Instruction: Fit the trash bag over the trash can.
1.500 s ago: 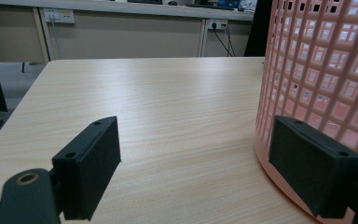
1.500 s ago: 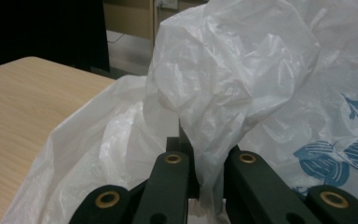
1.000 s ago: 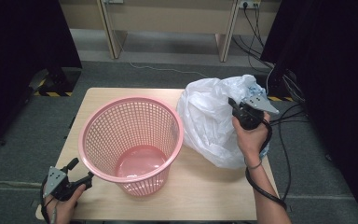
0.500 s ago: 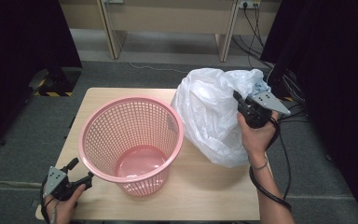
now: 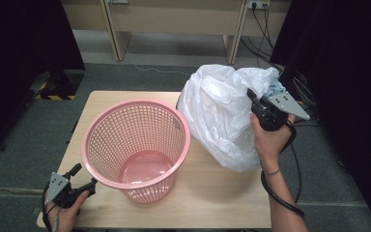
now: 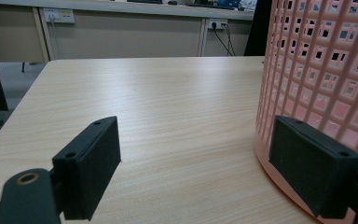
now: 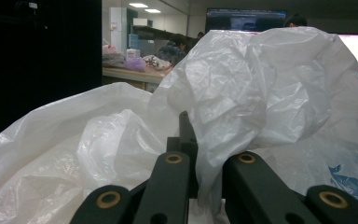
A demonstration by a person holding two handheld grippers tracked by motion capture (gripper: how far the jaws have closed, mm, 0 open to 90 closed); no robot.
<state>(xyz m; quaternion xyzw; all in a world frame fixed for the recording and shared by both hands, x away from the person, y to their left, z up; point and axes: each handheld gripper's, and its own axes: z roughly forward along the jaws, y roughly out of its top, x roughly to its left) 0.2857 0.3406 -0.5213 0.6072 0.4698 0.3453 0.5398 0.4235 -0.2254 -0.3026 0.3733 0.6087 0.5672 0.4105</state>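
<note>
**Bag gripped at the right, basket flanked at the left**

Plastic film of a white bag (image 5: 222,121) is seen pinched between the fingers of the right gripper (image 5: 252,96), which are closed tight on a gathered fold of it. In the right gripper view the crumpled fold (image 7: 242,107) is shown rising from between the two black fingers (image 7: 172,182), with more of the bag billowing to the left and right of them. A small blue print is visible on the film at the lower right of that view. In the high view the bag is found at the right part of the wooden counter (image 5: 222,203), its lower bulge resting on the board and its left side lying just beside the rim of a pink mesh basket (image 5: 137,147). The right gripper is held by a hand (image 5: 268,140) at the bag's upper right edge, a black cable trailing down along the forearm.

The basket is stood upright at the middle left of the counter, its mouth facing up. The left gripper (image 5: 84,176) is held low at the near left corner, fingers spread wide apart and closed on nothing. In the left gripper view one finger (image 6: 91,165) is seen over bare wood, and the other (image 6: 312,170) is seen right against the basket's lower wall (image 6: 321,70); whether contact is made cannot be told.
</note>
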